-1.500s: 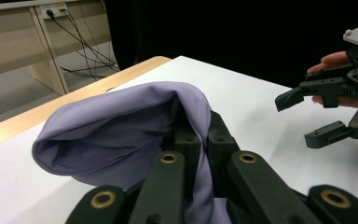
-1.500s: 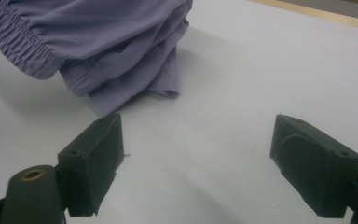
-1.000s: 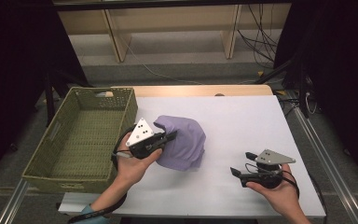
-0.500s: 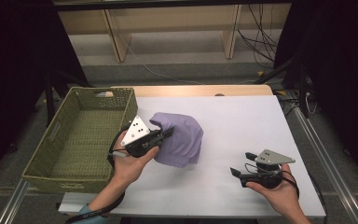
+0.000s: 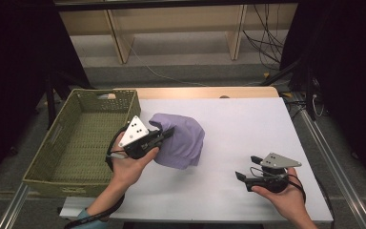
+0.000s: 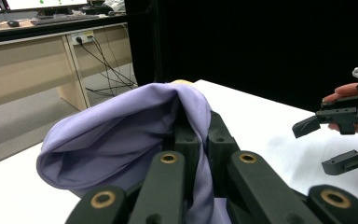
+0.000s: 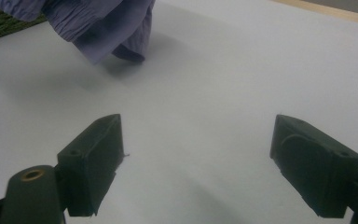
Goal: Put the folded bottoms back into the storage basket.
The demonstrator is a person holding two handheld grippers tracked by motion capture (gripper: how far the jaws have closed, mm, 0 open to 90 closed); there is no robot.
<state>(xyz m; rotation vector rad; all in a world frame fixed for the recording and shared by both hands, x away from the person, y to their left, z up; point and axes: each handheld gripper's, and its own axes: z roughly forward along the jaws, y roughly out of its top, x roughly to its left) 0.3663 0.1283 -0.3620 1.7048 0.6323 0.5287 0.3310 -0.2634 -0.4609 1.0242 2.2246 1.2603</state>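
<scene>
Lilac cloth point(image 5: 181, 139) hangs bunched from the left tongs point(image 5: 166, 134), whose two black jaws are pressed together on a fold of it. In the left gripper view the fabric point(image 6: 121, 135) is pinched between those jaws and billows out toward ten o'clock, with one strip trailing down between them. Seen from the high view, the cloth sits left of the middle of the white worktop point(image 5: 248, 124); its bulk lies at about three o'clock from the left tongs, draped downward with its lower edge near the worktop surface. Whether that edge touches the surface cannot be told. The left hand point(image 5: 128, 164) holds the gripper just beside the green woven basket point(image 5: 76, 143), which stands at the worktop's nine o'clock edge.

The right tongs point(image 5: 242, 176) are held low at about five o'clock on the worktop, well apart from the cloth, pointing toward nine o'clock. Their jaws stand wide apart with nothing between them; the right gripper view shows bare white worktop point(image 7: 214, 116) in the gap. In that view the hanging cloth point(image 7: 107, 28) shows at eleven o'clock, far beyond the jaw tips, with its shadow on the surface below it. The right hand point(image 5: 286, 200) cradles the gripper from beneath, near the worktop's front edge.
</scene>
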